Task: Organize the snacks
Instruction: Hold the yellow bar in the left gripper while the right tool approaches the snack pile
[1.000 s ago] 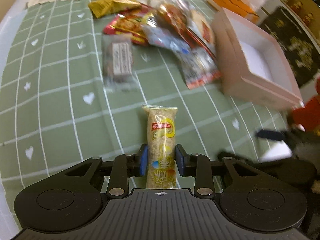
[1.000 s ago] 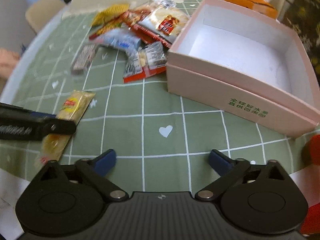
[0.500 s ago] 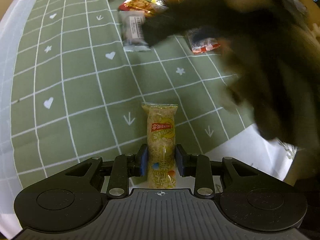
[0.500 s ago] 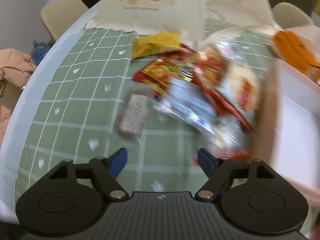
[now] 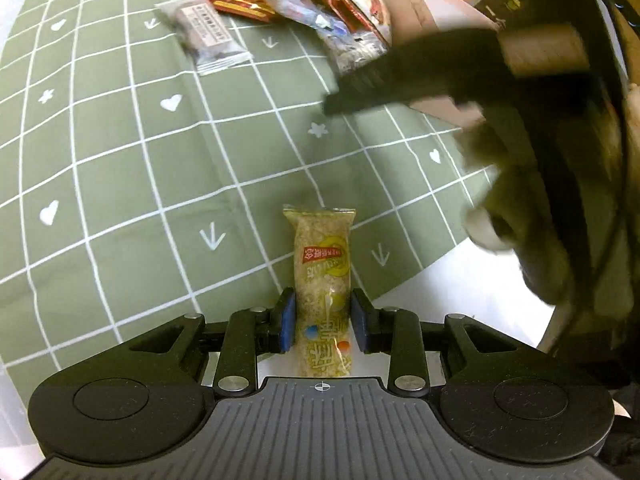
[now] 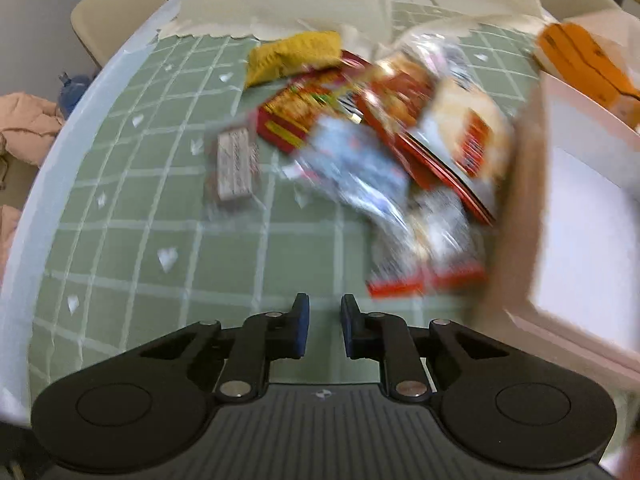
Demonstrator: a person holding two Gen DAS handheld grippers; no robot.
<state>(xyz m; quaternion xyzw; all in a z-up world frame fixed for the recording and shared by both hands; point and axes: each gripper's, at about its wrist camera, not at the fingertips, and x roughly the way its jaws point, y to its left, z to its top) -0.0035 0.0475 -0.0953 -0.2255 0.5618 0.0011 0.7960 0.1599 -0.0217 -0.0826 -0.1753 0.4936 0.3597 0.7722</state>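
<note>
My left gripper (image 5: 322,322) is shut on a long yellow snack bar (image 5: 322,276) and holds it above the green checked tablecloth (image 5: 120,152) near the table's front edge. My right gripper (image 6: 322,330) is empty, its jaws nearly closed with a narrow gap, above the cloth in front of a pile of snack packets (image 6: 400,136). The open pink box (image 6: 580,208) stands at the right of the right wrist view. The right gripper and hand (image 5: 460,72) cross the left wrist view at the upper right, blurred.
A grey wrapped bar (image 6: 234,164) lies alone left of the pile; it also shows in the left wrist view (image 5: 208,36). A yellow bag (image 6: 296,56) lies at the back. An orange packet (image 6: 580,60) lies beyond the box. Chairs (image 6: 112,12) stand past the table edge.
My right gripper has swung left from the box toward the snack pile and narrowed its jaws from wide open. My left gripper has kept the yellow bar and drawn back toward the table edge.
</note>
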